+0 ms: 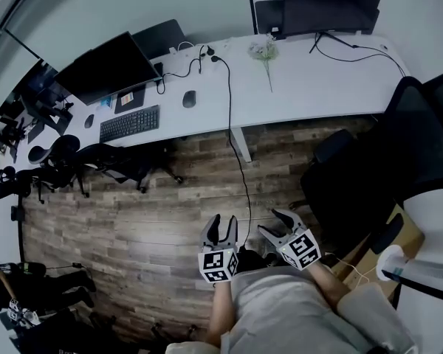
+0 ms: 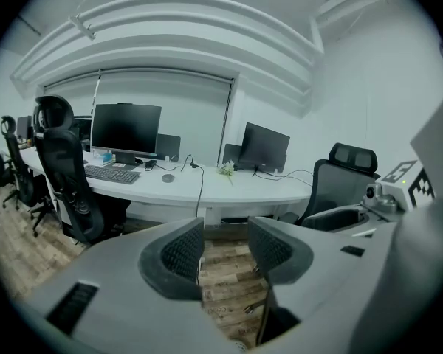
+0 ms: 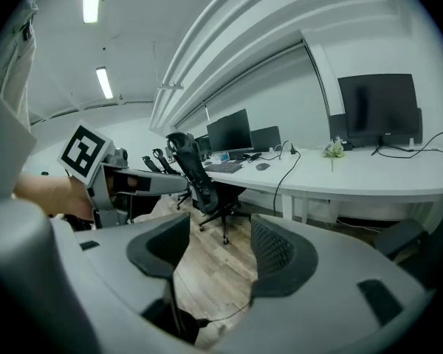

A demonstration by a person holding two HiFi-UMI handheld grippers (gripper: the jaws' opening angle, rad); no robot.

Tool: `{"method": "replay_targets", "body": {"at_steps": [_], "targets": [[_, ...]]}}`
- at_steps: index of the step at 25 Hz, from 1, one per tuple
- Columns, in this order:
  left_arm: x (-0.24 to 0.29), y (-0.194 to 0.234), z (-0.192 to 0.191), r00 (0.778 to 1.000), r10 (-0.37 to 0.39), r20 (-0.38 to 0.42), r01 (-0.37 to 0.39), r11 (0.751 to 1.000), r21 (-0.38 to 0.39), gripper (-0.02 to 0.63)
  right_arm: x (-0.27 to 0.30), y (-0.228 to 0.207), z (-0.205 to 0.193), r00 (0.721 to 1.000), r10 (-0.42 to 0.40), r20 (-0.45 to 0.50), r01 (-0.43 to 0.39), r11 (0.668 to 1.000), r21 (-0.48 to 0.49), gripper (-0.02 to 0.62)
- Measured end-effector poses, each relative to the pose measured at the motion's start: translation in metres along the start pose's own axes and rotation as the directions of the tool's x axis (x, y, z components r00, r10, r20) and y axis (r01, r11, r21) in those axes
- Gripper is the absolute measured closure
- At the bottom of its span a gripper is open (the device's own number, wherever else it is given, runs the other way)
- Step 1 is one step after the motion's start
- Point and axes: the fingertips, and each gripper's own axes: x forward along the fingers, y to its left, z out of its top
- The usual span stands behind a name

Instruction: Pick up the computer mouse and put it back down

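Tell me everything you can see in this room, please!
desk: one, white, along the far wall
monitors: two large, black, on the desk
keyboard: one, black, before the left monitor
computer mouse: one, grey, right of the keyboard
flower sprig: one, white-green, mid-desk
cable: one, black, hanging from desk to floor
office chairs: several, black, left and right
floor: wooden, brown
left gripper: one, grey, jaws apart, empty
right gripper: one, grey, jaws apart, empty
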Motion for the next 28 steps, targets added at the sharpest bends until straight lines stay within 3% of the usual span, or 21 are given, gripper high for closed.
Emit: {"method": "replay_targets", "body": {"at_steps": [9, 14, 28], "targets": [[0.01, 0.036, 0.009, 0.994, 0.109, 0.005, -0.109, 0.994, -0.015, 0.416, 0.023, -0.024, 0.017, 0.999, 0.006, 0.036, -0.006, 1.0, 0.006, 0.337], [0.027, 0.063, 0.018, 0.991, 0.133, 0.007, -0.133, 0.991, -0.035, 0.416, 0.05, -0.035, 0.029, 1.0, 0.018, 0.025, -0.018, 1.0, -0.002, 0.337], [0.188, 0.16, 0.113, 0.996, 0.084, 0.021, -0.083, 0.996, -0.036, 0.416, 0.194, -0.128, 0.111, 1.0, -0.004, -0.001, 0.004, 1.0, 0.015, 0.336]]}}
